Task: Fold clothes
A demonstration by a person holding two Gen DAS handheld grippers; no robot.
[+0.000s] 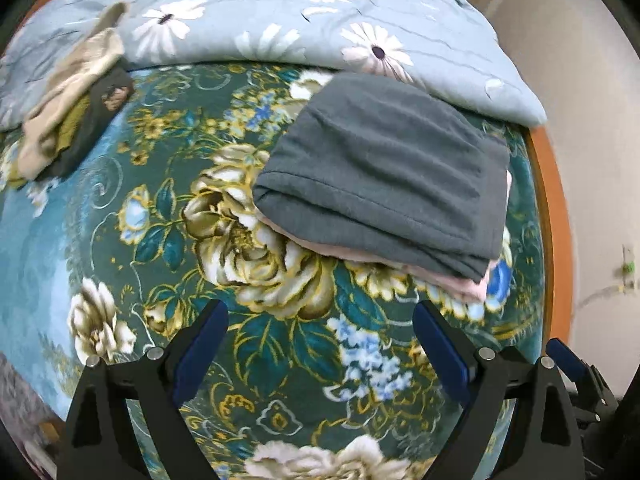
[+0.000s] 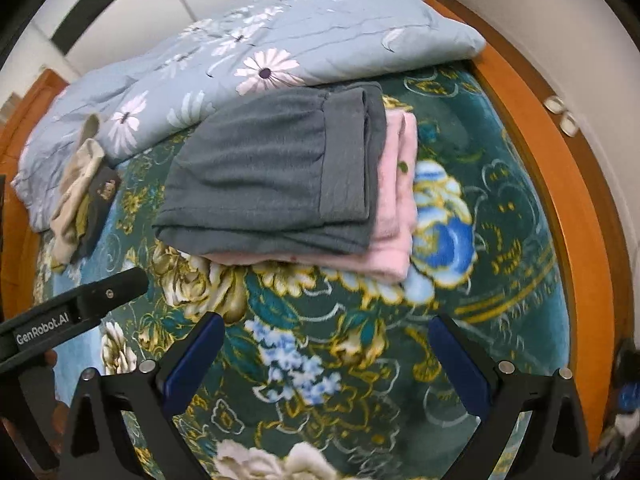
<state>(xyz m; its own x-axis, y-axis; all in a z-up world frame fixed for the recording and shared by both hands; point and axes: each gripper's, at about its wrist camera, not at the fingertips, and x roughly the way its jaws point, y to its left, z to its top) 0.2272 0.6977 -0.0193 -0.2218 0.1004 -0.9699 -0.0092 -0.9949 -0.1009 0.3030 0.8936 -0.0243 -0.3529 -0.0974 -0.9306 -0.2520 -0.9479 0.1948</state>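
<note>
A folded grey garment (image 1: 384,168) lies on a folded pink one (image 2: 394,200), stacked on a green floral blanket (image 1: 248,320) just beside a pale blue quilt (image 1: 280,20). Both grippers hover above the blanket, near the stack, holding nothing. The left gripper (image 1: 320,344) has its jaws wide apart, as does the right gripper (image 2: 326,352). The right view alone shows the pink layers clearly. A loose heap of beige and dark clothes (image 1: 68,116) sits well apart, against the quilt.
</note>
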